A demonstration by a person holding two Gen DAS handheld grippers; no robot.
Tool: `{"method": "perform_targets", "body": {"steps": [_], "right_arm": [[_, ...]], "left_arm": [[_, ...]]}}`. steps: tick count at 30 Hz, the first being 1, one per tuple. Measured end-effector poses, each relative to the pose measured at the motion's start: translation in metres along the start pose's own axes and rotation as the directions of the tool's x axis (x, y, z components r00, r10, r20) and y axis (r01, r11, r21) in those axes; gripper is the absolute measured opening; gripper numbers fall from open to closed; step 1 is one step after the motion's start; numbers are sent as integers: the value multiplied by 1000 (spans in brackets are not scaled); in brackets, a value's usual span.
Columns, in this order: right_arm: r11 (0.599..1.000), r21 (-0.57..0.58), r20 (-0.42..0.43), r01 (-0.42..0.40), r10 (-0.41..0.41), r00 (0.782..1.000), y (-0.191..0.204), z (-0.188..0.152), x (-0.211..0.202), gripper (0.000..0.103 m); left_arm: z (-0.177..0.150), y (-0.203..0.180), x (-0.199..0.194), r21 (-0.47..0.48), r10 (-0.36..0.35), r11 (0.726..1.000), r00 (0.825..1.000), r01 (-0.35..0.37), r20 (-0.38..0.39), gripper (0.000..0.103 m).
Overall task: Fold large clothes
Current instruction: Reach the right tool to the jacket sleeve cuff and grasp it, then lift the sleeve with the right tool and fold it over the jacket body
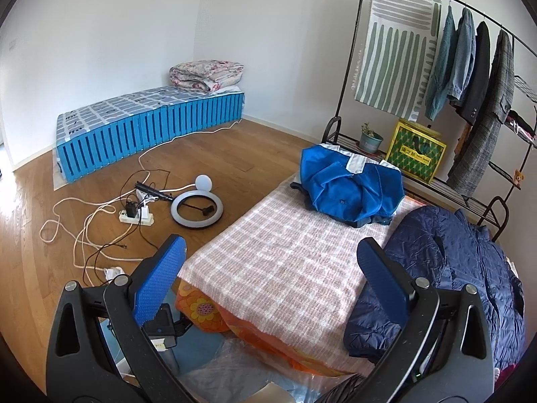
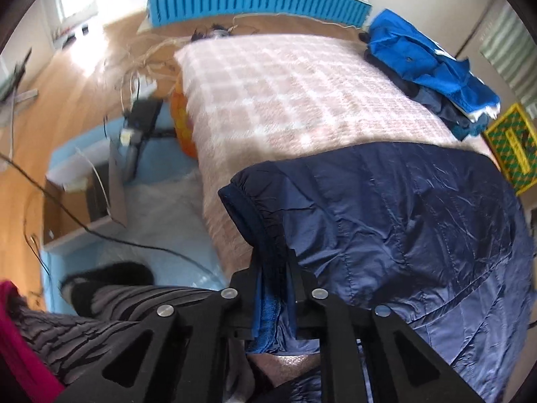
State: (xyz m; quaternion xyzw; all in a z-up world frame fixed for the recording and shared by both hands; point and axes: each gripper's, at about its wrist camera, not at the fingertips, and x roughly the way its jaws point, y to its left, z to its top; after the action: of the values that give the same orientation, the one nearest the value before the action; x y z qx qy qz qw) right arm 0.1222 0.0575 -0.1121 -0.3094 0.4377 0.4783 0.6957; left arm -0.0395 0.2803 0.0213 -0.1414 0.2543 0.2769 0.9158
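A navy quilted jacket (image 1: 463, 275) lies bunched on the right side of a table covered with a pink checked blanket (image 1: 285, 268). My left gripper (image 1: 268, 268) is open and empty, raised above the blanket's near end, its right finger next to the jacket. My right gripper (image 2: 273, 268) is shut on the navy jacket (image 2: 402, 218) near its elastic cuff or hem edge (image 2: 248, 201), at the blanket's (image 2: 285, 100) near edge. A bright blue jacket (image 1: 349, 188) lies crumpled at the table's far end; it also shows in the right wrist view (image 2: 423, 60).
A clothes rack (image 1: 470, 67) with hanging coats and a striped cloth stands behind the table. A yellow-green bag (image 1: 416, 154) and a potted plant (image 1: 371, 139) sit on its shelf. A ring light (image 1: 196, 208), power strip (image 1: 136, 216) and cables lie on the wooden floor. A blue slatted mattress (image 1: 147, 131) lies by the wall.
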Motion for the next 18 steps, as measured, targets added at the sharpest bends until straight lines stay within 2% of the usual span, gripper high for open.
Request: {"method": "perform_targets", "body": {"steps": [4,7,11,13,16,18], "right_arm": [[981,167,117,-100,81,990,-49,3,-34,6],[952,276,206,-129,72,976,-92,2,-58,6],[904,409,305,-121,-10,952,-157,-6,-86,6],[861,493,344,-122,-65,937,-197,-20,-98,6],[786,607,357,-113,-143,923,-253,-48,-108,6],[743,664,343,-79,-210,915,-285,-69,-113,6]], "left_arm": [[12,-25,10,51,-1,999,1000,0,15,103],[24,-45,23,98,-6,995,1000,3,25,103],[46,-68,47,120,-16,993,1000,13,20,103],[54,-81,56,122,-28,992,999,26,19,103],[56,-104,67,144,-55,988,998,53,11,103],[53,-122,73,165,-78,983,997,77,0,103]]}}
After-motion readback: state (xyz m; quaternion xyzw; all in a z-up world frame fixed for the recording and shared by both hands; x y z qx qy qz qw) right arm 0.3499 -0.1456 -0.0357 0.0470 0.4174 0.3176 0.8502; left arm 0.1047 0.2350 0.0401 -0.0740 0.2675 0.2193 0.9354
